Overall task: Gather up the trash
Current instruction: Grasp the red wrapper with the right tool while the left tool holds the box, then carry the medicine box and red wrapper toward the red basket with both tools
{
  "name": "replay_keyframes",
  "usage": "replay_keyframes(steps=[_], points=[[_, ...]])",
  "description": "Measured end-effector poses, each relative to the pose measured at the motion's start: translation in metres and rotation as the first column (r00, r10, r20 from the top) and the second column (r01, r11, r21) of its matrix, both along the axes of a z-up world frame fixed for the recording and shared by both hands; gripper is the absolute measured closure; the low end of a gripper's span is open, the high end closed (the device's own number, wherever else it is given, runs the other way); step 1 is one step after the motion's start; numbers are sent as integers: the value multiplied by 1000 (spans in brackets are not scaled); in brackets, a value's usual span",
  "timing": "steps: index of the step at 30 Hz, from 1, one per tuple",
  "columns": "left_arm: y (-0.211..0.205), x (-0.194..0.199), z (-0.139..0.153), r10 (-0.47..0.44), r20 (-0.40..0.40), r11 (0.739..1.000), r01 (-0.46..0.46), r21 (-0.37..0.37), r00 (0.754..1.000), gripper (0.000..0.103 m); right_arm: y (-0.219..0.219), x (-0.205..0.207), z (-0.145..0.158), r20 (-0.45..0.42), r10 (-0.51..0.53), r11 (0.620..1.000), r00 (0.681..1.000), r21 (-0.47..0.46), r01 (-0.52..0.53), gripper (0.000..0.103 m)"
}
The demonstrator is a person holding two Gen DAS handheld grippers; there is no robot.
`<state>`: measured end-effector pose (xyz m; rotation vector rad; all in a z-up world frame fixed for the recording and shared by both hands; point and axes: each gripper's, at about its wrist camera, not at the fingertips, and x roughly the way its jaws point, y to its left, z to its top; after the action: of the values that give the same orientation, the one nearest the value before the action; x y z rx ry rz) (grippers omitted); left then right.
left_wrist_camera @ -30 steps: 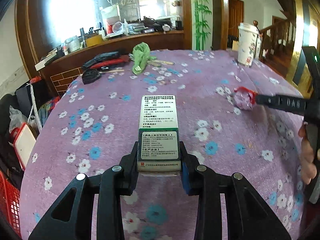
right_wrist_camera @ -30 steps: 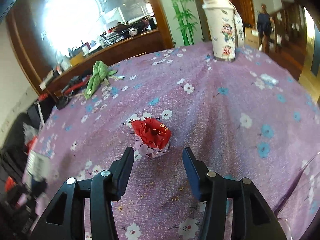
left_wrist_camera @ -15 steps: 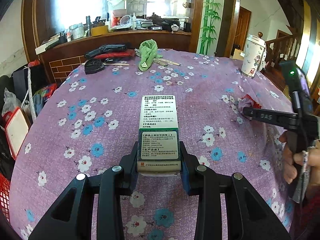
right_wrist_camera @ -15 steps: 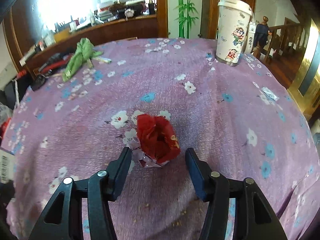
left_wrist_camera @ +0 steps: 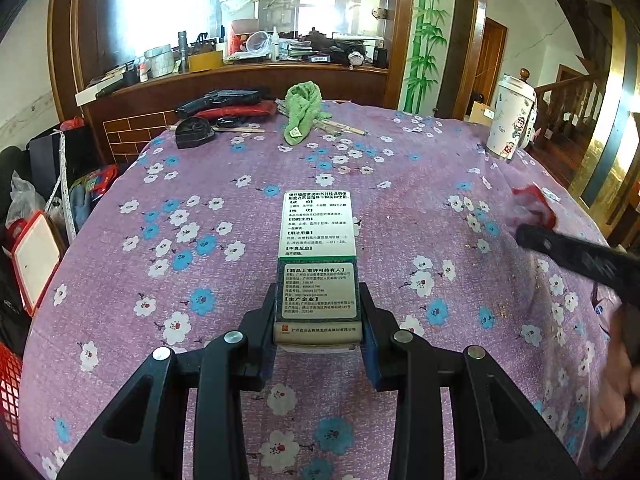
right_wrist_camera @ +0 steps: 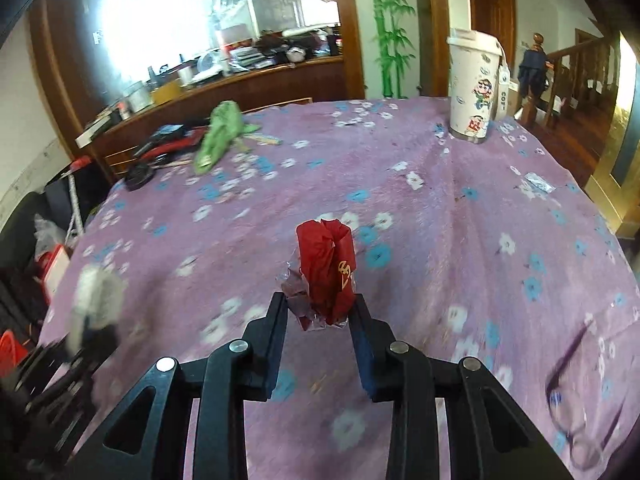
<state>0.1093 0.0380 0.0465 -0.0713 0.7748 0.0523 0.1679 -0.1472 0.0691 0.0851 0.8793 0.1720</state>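
The red wrapper, earlier lying ahead, is now enclosed upright by the closing right tool; the medicine box is clamped lengthwise in the left tool.

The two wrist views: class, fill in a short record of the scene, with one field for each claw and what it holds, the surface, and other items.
left claw: shut on medicine box
right claw: closing, with the red wrapper between its jaws
surface: purple floral tablecloth
other items: green cloth, cartoon-print cup, small foil packet
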Motion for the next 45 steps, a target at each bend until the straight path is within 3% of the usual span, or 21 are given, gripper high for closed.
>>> replay_keyframes(steps=[5, 19, 36, 45], points=[[-2, -1, 1, 4, 4, 1000, -5, 8, 1000, 70, 7, -30, -4, 3, -13, 995, 1000, 98, 13, 70], [-4, -1, 0, 11, 2, 1000, -11, 27, 1000, 70, 4, -36, -19, 42, 26, 998, 999, 59, -29, 70], [-12, -9, 18, 36, 66, 995, -42, 87, 997, 70, 17, -57, 13, 153, 37, 999, 988, 17, -40, 69], [-4, -61, 51, 42, 124, 989, -59, 136, 991, 70, 19, -104, 41, 176, 65, 995, 982, 60, -77, 69]])
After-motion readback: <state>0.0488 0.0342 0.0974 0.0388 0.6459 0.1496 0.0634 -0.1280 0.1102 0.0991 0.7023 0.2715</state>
